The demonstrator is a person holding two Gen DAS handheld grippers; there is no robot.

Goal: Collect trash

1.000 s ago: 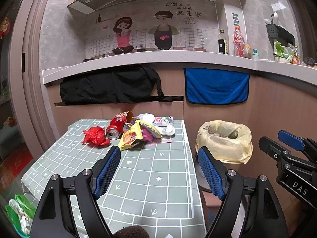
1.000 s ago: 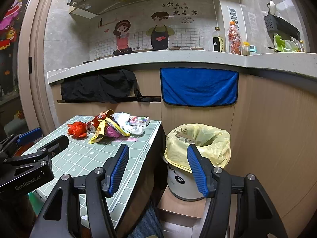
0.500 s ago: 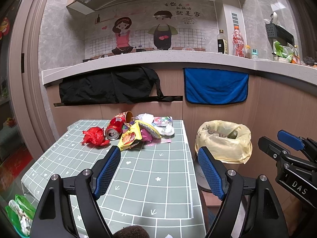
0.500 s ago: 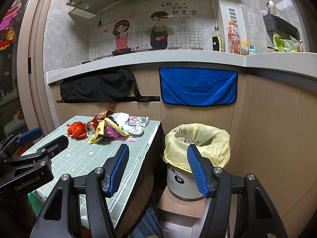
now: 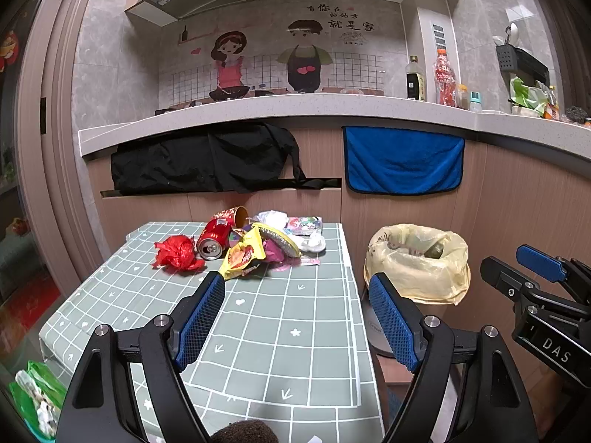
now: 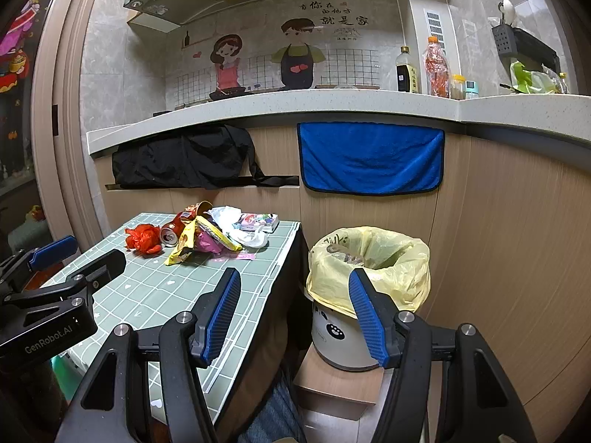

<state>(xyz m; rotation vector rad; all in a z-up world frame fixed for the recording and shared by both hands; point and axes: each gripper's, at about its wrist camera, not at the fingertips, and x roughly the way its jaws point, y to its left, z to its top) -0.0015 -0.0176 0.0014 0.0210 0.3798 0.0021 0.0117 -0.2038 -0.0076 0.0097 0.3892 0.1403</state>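
Blue-padded fingers of the left gripper (image 5: 297, 317) and right gripper (image 6: 295, 317) are being held wide apart, empty. Trash (image 5: 243, 243) is lying heaped at the counter's (image 5: 295, 332) far end, beside the bin (image 6: 369, 269); the can (image 5: 212, 238) risks being rolled off.

Left black two-finger gripper (image 5: 297, 288): ribbed blue pads, silver screws. Right black two-finger gripper (image 6: 293, 282): identical; white "DAS" lettering.

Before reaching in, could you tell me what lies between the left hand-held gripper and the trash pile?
Only bare tablecloth, seen in the left wrist view, between the open left hand-held gripper and the trash pile.
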